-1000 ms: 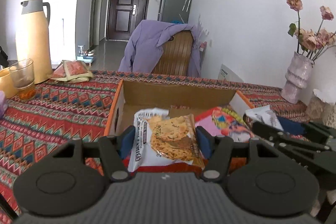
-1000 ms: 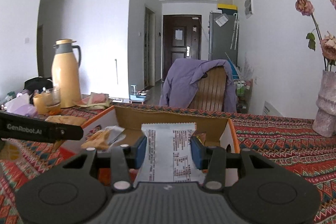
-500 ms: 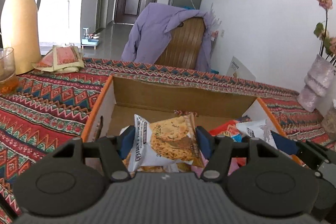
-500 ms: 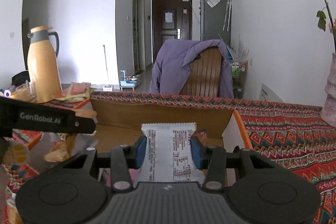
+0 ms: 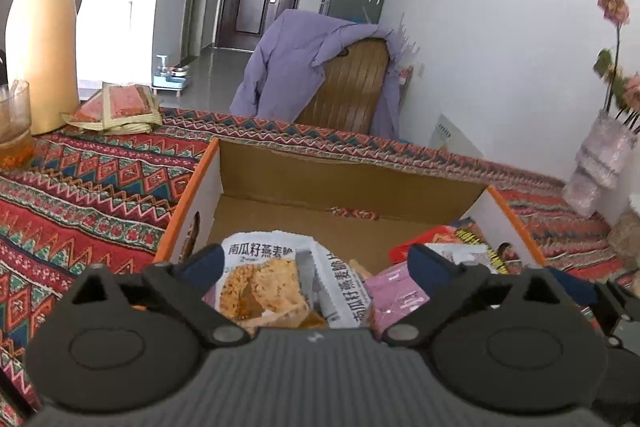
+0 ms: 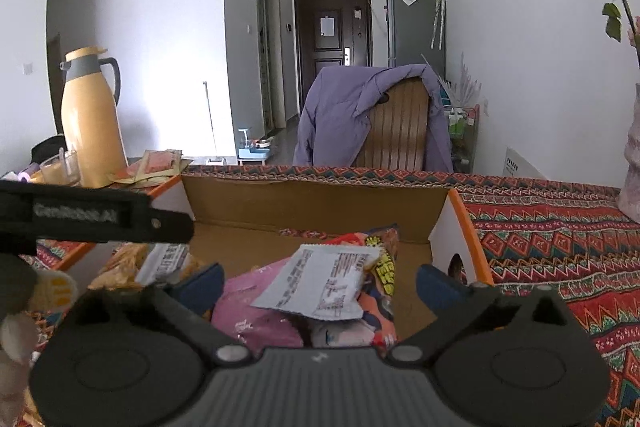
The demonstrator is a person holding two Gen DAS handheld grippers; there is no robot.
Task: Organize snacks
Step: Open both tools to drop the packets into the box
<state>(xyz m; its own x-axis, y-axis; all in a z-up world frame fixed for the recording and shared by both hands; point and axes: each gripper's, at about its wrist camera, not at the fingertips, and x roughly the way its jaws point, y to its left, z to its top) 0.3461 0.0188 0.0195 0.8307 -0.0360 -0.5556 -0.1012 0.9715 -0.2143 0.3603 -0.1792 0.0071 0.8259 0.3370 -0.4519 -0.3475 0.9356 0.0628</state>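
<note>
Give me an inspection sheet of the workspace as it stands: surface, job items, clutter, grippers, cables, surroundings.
Surface: table under a patterned red cloth.
Job's things: open cardboard box holding an oat crisp packet, a white wrapper, a pink packet and a red packet.
Clutter: yellow thermos, glass, flat sachets, vase of flowers.
Grippers: left gripper and right gripper have both just opened; packets lie loose between their jaws.
Cables: nothing seen.
Surroundings: chair draped with a purple jacket, dark door, fridge.
</note>
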